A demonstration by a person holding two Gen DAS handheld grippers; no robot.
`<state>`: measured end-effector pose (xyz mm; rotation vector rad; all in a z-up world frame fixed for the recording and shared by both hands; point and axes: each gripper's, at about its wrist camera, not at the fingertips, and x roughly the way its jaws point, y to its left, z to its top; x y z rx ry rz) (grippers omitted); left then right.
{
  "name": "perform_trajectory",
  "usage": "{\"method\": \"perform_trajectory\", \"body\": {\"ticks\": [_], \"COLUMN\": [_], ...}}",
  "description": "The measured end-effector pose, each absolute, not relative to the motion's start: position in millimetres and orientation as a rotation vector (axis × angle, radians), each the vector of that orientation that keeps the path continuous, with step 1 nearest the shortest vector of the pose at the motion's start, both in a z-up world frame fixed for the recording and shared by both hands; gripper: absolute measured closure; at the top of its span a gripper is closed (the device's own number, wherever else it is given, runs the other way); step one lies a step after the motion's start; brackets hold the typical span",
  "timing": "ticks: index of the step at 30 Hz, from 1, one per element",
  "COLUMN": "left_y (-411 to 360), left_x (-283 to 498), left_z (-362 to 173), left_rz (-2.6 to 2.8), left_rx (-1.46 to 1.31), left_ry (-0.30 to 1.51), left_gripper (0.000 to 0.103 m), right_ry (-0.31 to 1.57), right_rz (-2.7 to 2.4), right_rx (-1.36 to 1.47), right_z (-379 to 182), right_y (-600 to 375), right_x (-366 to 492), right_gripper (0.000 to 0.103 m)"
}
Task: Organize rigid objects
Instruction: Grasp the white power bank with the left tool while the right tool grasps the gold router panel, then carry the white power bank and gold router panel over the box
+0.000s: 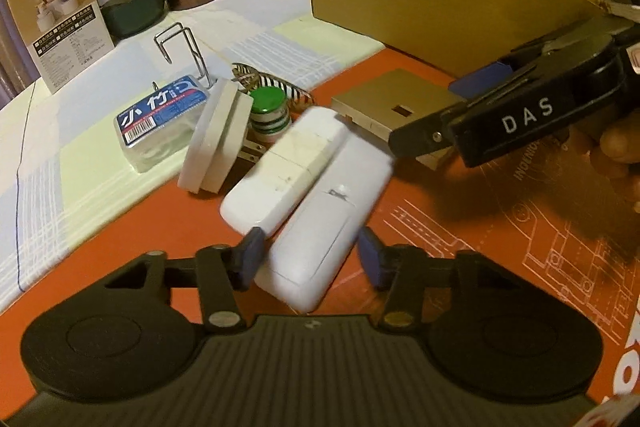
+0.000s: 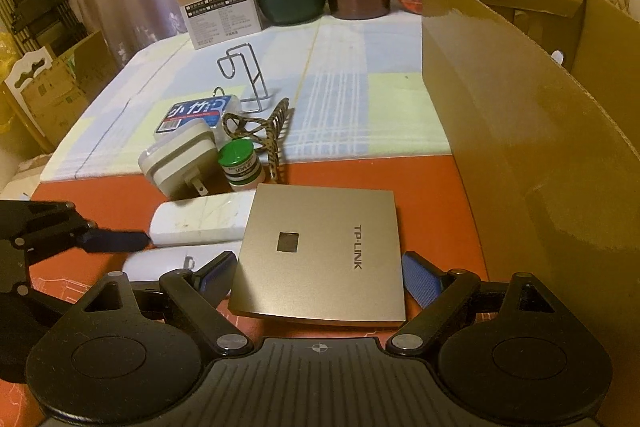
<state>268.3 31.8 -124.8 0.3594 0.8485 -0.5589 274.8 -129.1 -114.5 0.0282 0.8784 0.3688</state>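
Two long white devices lie side by side on the red mat. My left gripper [image 1: 310, 257] is open with its blue pads on either side of the nearer white device [image 1: 324, 227]; the other white device [image 1: 282, 171] lies just left of it. My right gripper [image 2: 320, 275] is open and straddles a flat champagne TP-LINK panel [image 2: 320, 251], pads apart from its edges. The panel [image 1: 384, 107] and the right gripper [image 1: 500, 107] also show in the left wrist view. The left gripper's blue finger [image 2: 112, 241] shows at the left of the right wrist view.
A large open cardboard box [image 2: 520, 107] stands at the right. Behind the devices lie a white plug adapter [image 2: 180, 163], a green-capped bottle [image 2: 240, 163], a blue-labelled plastic case [image 2: 196, 115], a wire stand [image 2: 244, 75] and a patterned clip [image 2: 256, 131]. Jars and boxes line the back.
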Motion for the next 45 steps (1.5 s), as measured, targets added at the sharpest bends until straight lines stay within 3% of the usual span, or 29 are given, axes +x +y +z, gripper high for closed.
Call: {"method": "perform_trajectory", "body": {"ticks": [6, 19, 41, 45], "left_y": [23.5, 44.1, 43.7, 43.7], "left_x": [241.3, 162.1, 172.0, 171.6], "left_z": [-121.8, -118.2, -128.6, -128.9], "left_rz": [-0.529, -0.256, -0.281, -0.265], "left_rx": [0.355, 0.200, 0.135, 0.119], "left_ry": [0.879, 0.916, 0.817, 0.815], "left_gripper": [0.069, 0.070, 0.069, 0.069], "right_ry": [0.875, 0.880, 0.827, 0.818], "right_rz": [0.379, 0.434, 0.426, 0.408], "right_rx": [0.026, -0.071, -0.179, -0.173], "right_z": [-109.3, -110.9, -134.4, -136.9], "right_y": [-133.1, -135.2, -134.7, -135.4], "right_x": [265.3, 213.2, 188.2, 187.7], "right_gripper": [0.018, 0.018, 0.018, 0.011]}}
